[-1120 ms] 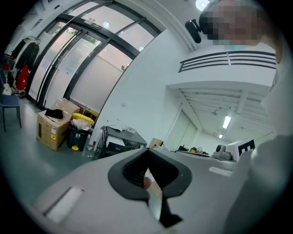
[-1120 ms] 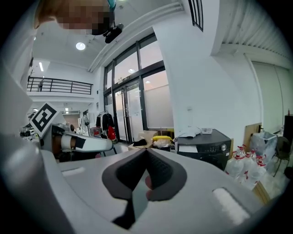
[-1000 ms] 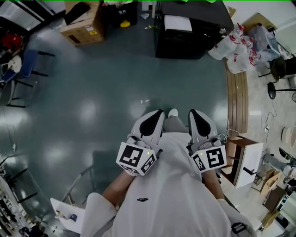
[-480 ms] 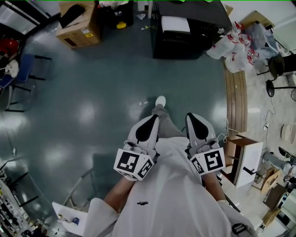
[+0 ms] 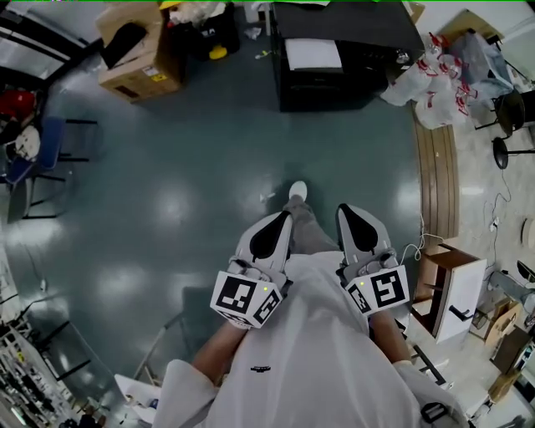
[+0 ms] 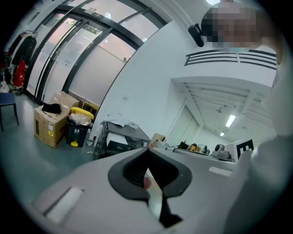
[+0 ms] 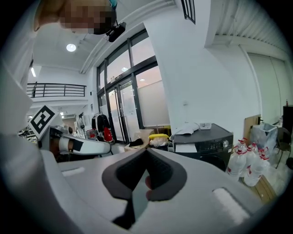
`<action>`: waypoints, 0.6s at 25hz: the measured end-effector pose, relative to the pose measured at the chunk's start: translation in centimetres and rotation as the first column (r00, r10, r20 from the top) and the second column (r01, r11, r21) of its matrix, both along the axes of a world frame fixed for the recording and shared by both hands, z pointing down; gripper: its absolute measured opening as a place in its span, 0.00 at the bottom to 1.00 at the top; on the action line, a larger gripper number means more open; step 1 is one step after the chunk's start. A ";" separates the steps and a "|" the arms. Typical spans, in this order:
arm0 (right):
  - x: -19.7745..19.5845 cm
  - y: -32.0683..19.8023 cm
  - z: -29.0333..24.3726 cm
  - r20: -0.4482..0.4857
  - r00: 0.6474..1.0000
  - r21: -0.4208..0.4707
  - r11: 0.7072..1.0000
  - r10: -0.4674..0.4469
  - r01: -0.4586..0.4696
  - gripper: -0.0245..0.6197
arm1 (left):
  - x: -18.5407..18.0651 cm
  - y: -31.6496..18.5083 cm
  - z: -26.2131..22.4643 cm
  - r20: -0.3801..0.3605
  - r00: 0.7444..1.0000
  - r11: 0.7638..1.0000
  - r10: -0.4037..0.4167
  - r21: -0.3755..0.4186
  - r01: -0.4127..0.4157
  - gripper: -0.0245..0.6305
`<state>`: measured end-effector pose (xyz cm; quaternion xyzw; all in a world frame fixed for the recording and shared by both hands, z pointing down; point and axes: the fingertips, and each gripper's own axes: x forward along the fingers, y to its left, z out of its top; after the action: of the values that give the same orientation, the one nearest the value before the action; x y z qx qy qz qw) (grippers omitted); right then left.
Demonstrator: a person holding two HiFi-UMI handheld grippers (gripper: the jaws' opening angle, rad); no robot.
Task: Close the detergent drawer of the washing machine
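The black washing machine (image 5: 343, 50) stands at the far side of the floor, some steps ahead of me. It also shows in the right gripper view (image 7: 208, 141) and the left gripper view (image 6: 120, 142). A white patch (image 5: 313, 53) lies on its front left; I cannot tell whether that is the drawer. My left gripper (image 5: 282, 219) and right gripper (image 5: 348, 211) are held close to my body, pointing forward, far from the machine. Both are shut with nothing between the jaws, as the left gripper view (image 6: 147, 151) and right gripper view (image 7: 146, 151) show.
A cardboard box (image 5: 138, 50) and a yellow-lidded bin (image 5: 201, 25) stand left of the machine. White bottles in bags (image 5: 430, 79) lie to its right. A wooden plank (image 5: 439, 175) and a small cabinet (image 5: 451, 288) line the right side. A blue chair (image 5: 33, 159) stands at the far left.
The person has stepped forward; one foot has swung ahead and the floor has shifted in view. Both grippers stay shut and held the same way near the body.
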<state>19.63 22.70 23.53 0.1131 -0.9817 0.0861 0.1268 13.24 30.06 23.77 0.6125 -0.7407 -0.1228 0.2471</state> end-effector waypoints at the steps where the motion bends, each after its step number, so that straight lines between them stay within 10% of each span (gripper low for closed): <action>1: -0.4 -1.1 0.0 0.004 1.000 -0.005 1.000 0.009 -0.009 0.04 | -0.4 -1.1 -0.2 0.007 1.000 1.000 0.007 0.001 -0.007 0.05; 15: -7.6 -12.8 -2.4 0.119 0.993 0.002 1.000 -0.013 0.013 0.04 | -6.4 -13.8 -2.7 0.129 0.991 0.999 0.044 -0.022 -0.041 0.05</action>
<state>12.02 9.85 21.14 0.1013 -0.9883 0.0913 0.0686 6.83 16.25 21.08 0.6325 -0.7430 -0.0705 0.2070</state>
